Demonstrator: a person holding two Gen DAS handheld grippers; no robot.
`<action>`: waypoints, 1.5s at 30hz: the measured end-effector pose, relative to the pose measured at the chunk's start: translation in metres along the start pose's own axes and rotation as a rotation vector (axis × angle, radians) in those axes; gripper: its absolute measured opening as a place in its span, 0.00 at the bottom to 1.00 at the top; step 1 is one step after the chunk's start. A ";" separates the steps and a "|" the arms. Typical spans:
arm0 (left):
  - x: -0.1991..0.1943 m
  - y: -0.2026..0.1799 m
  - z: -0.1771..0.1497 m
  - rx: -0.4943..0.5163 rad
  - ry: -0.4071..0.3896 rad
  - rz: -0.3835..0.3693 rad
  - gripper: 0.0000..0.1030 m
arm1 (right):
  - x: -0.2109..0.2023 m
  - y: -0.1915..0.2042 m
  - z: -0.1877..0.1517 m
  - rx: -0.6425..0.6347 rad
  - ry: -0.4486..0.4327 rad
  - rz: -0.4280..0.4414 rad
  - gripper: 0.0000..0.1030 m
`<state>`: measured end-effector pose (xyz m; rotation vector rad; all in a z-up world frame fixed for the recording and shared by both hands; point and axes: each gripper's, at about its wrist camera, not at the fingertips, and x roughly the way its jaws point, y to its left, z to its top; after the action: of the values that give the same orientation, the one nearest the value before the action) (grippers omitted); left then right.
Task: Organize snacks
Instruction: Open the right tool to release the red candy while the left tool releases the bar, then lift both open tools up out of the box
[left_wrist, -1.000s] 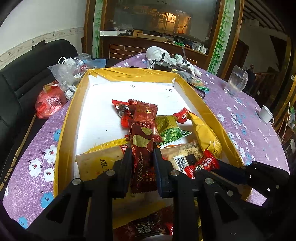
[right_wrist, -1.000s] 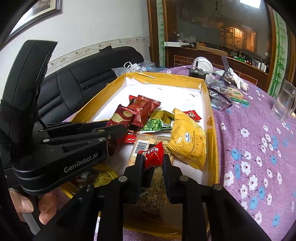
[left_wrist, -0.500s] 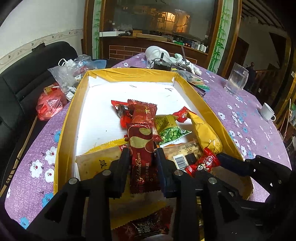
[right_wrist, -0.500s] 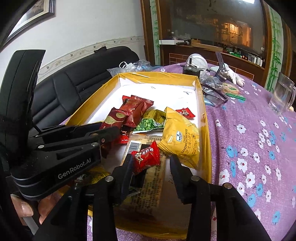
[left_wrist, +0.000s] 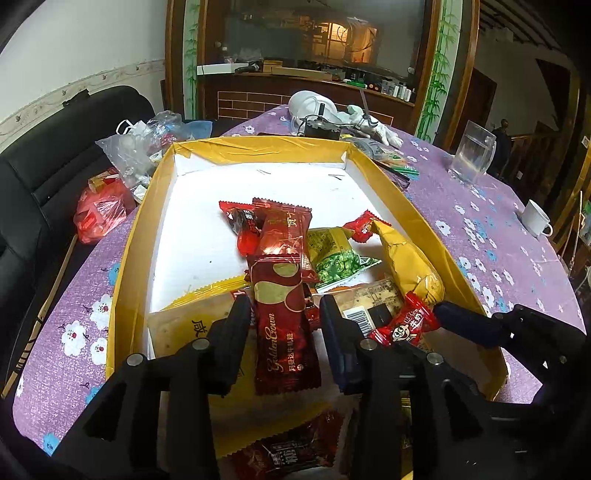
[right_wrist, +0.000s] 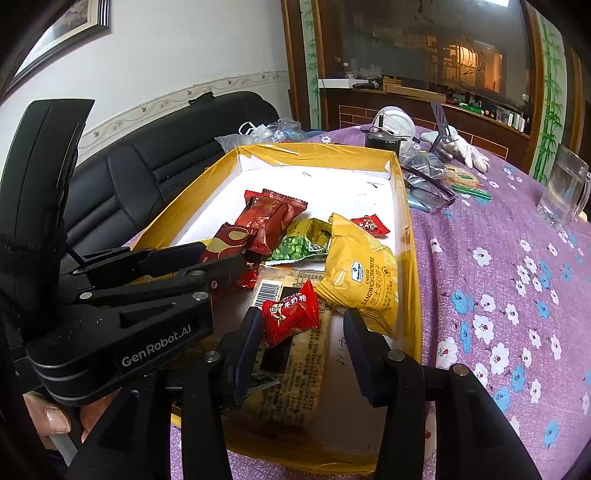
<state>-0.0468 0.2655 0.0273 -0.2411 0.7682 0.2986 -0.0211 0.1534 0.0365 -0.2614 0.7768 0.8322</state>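
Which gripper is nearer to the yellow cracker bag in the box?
Right. The right gripper sits just below the yellow cracker bag, its right finger almost at the bag's edge. The left gripper straddles the dark red bar, farther to the left.

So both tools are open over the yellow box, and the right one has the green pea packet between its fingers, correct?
Not quite. The right tool has the small red candy between its fingers, not the green pea packet, which lies farther back in the yellow box. The right wrist view shows this. Both tools have just been opening; the left tool is open too.
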 end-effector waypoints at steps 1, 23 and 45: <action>0.000 0.000 0.000 0.000 0.000 -0.001 0.36 | 0.000 0.000 0.000 0.002 0.002 0.002 0.46; -0.003 0.004 -0.001 -0.027 -0.011 0.048 0.46 | -0.002 -0.002 0.000 -0.002 -0.016 -0.020 0.51; 0.001 0.004 0.001 -0.044 -0.005 0.053 0.57 | 0.018 -0.004 0.008 0.006 0.005 -0.008 0.47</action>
<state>-0.0470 0.2700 0.0273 -0.2613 0.7644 0.3665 -0.0066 0.1651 0.0284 -0.2606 0.7822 0.8219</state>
